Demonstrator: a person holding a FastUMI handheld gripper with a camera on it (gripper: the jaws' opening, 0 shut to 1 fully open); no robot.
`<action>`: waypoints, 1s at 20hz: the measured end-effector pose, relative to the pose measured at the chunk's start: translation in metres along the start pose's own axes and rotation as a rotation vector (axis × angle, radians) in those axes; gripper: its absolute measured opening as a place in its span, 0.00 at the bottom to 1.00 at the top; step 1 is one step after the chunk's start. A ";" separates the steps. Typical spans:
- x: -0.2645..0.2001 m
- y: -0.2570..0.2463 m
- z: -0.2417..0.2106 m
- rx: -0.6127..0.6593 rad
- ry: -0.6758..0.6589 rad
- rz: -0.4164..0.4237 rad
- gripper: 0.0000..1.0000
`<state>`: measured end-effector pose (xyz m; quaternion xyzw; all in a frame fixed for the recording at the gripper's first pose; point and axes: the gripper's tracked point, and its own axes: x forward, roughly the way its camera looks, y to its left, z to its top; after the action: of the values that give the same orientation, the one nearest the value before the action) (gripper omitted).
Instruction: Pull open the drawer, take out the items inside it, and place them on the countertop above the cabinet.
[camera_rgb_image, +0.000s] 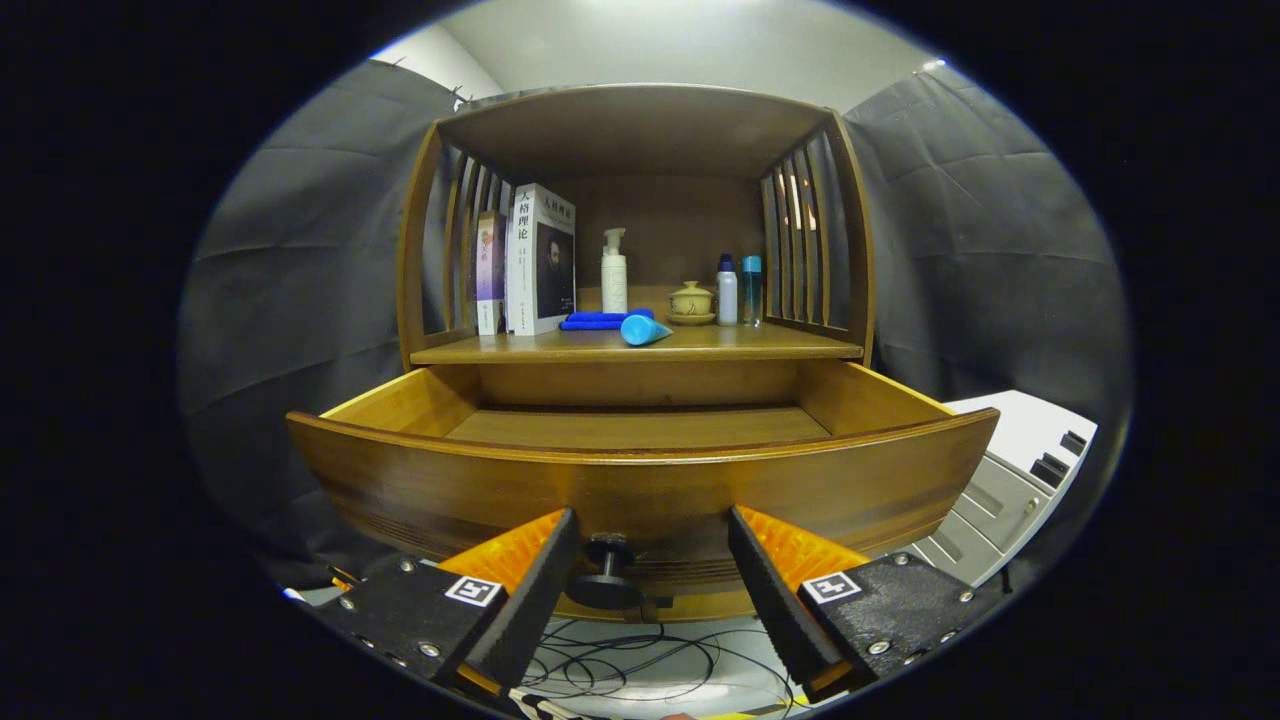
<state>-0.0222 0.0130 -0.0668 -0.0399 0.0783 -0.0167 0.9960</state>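
Drawer (640, 480) pulled out, gripper (652, 560) fingers spread (knob (606, 575) between)

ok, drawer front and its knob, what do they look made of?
Drawer front: looks like wood with a smooth satin varnish; brown grain streaks and a soft sheen show. Knob: dark, matte, smooth, likely metal or plastic, can't tell which. The gripper is open, fingers either side of the knob, not touching.

Two-finger gripper (651, 575) with wedge-shaped fingers (520, 605) ribbed on the outer faces, spread apart either side of the dark round drawer knob (606, 572). Behind each, a black mounting block with silver screws and a white square black-patterned marker.
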 end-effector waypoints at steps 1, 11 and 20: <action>0.000 0.000 0.000 -0.007 0.000 0.001 0.94; 0.023 0.002 0.005 -0.027 0.018 0.024 0.95; 0.044 0.004 0.018 -0.040 -0.029 0.021 0.95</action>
<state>0.0243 0.0165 -0.0565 -0.0593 0.0648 -0.0042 0.9961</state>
